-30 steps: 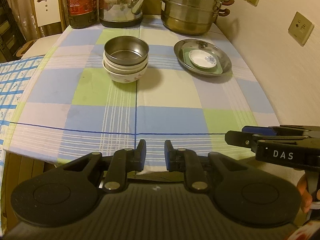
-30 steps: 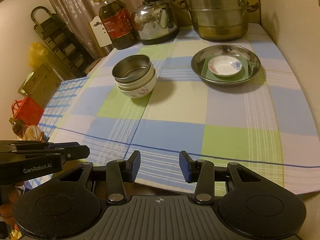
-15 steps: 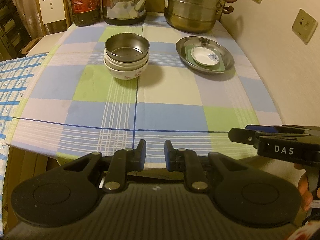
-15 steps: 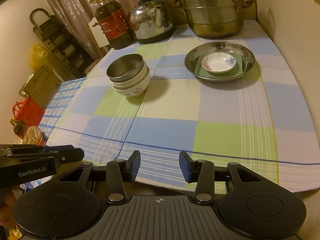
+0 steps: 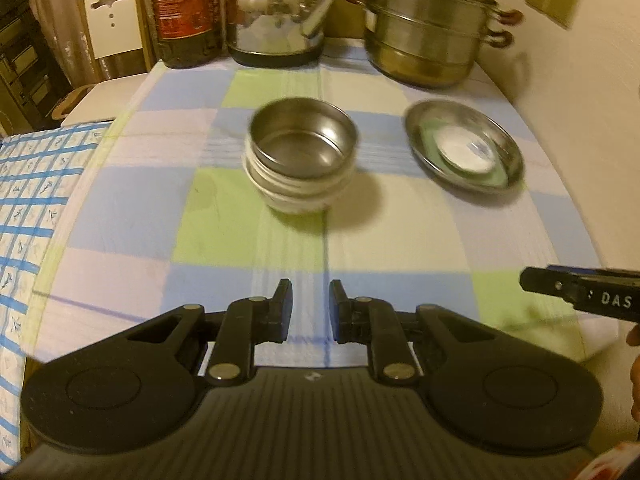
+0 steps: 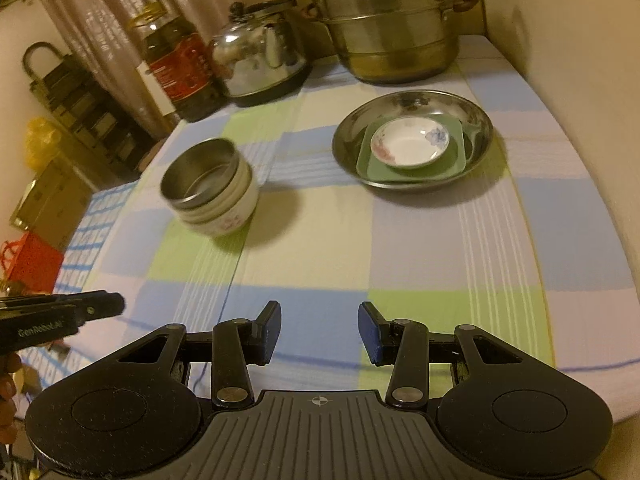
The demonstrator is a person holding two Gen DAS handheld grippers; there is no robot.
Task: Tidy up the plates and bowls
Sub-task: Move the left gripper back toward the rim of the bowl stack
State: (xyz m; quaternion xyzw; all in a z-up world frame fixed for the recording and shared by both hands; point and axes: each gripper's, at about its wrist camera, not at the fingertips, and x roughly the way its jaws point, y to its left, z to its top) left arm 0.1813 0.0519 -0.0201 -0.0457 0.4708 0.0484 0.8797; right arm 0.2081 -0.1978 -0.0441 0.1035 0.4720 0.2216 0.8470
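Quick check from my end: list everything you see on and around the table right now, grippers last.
Checked blue, green and white tablecloth: one, covers table.
Steel bowl: one, silver, tops white ceramic bowls, table centre; count unclear.
Round steel plate: one, right side, holds square green plate.
White flowered saucer: one, on green plate.
Steel kettle, stacked steel steamer pot, dark oil bottle: one each, far edge.
Left gripper: black, narrow gap, empty.
Right gripper: black, open, empty.
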